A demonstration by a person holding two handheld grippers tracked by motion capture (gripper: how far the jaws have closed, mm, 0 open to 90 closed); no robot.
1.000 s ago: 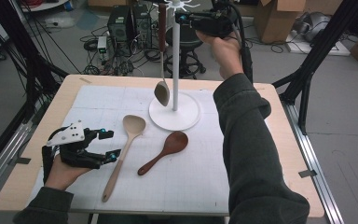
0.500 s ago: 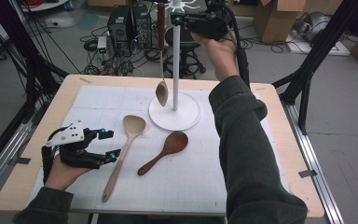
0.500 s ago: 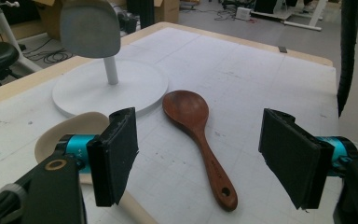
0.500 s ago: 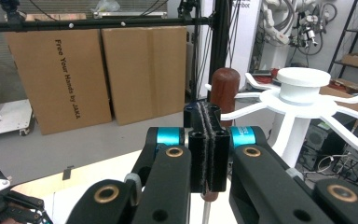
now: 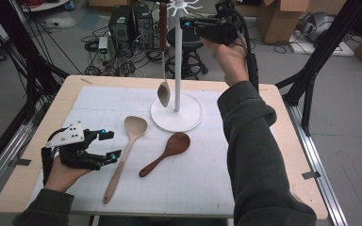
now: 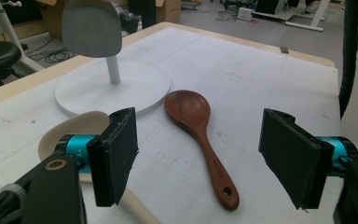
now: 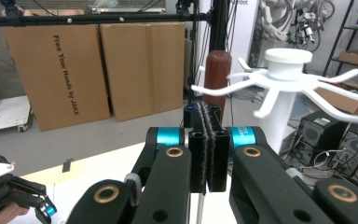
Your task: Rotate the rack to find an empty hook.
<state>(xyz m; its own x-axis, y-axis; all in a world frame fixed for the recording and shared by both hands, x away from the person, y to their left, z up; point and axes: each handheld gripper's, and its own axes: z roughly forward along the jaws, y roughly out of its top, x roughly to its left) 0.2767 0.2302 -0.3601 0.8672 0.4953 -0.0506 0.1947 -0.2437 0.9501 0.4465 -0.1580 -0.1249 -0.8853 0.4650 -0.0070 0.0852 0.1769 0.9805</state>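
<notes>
So the left gripper (image 5: 106, 146) is held low over the near left part of the bench (image 5: 283, 141), jaws spread wide with nothing between them. Seen along those jaws in the left gripper view, a dark wooden spoon (image 6: 204, 140) is lying flat on the white gridded mat (image 6: 261, 79), its bowl pointing away and its handle running back toward the gap between the jaws. A pale wooden spoon (image 5: 122, 155) is lying right beside the left-hand jaw, and part of its bowl is hidden behind that jaw's pad (image 6: 114, 154). Just past both spoons, the round white base of a hook stand (image 5: 176, 110) is sitting on the mat.

The right gripper (image 5: 188, 23) is held up high, level with the top of the stand. Its jaws are pressed flat together, pad to pad, and nothing can be made out between them. In the right gripper view the stand's white hook arms (image 7: 279, 79) are spread out just beyond the jaw tips and a bit to their right. A metal spoon with a brown handle (image 5: 163, 56) is hung from one hook; its brown handle end (image 7: 216, 74) is seen right above and behind the closed jaws.
</notes>
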